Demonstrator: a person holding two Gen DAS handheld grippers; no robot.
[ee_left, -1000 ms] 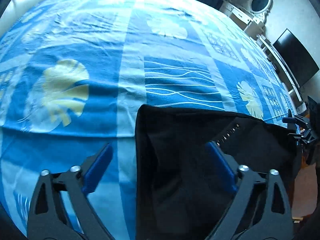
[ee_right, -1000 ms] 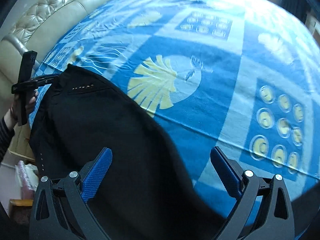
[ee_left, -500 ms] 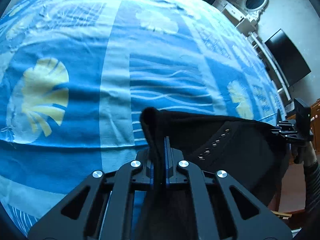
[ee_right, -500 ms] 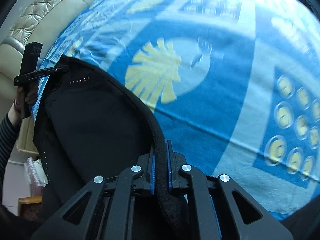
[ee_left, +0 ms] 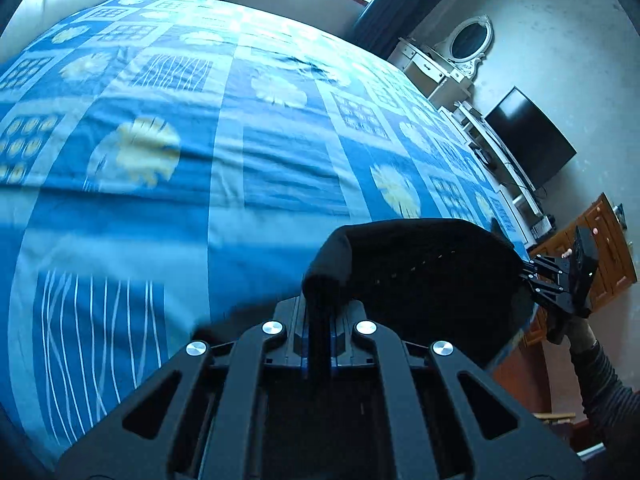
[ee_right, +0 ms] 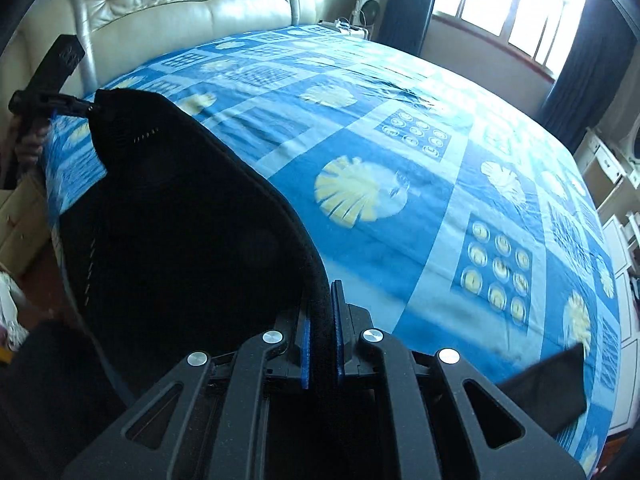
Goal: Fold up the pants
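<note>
Black pants (ee_left: 424,272) hang lifted over the near edge of the bed, stretched between my two grippers. My left gripper (ee_left: 319,312) is shut on one corner of the top edge. In the left wrist view my right gripper (ee_left: 530,276) pinches the opposite corner at the far right. The right wrist view shows my right gripper (ee_right: 321,316) shut on the ribbed band of the pants (ee_right: 180,220), with my left gripper (ee_right: 89,107) clamping the far corner at upper left. A loose dark end of the cloth (ee_right: 548,392) lies at lower right.
The bed carries a blue patterned sheet (ee_left: 160,168) with a cream tufted headboard (ee_right: 180,4) behind it. A dresser with an oval mirror (ee_left: 468,44), a television (ee_left: 528,140) and a wooden cabinet (ee_left: 608,248) stand along the wall. A bright window (ee_right: 500,4) lies beyond the bed.
Both grippers went from wide open to shut on the pants' top edge. They then rose and pulled back, lifting the cloth off the sheet and stretching it between them.
</note>
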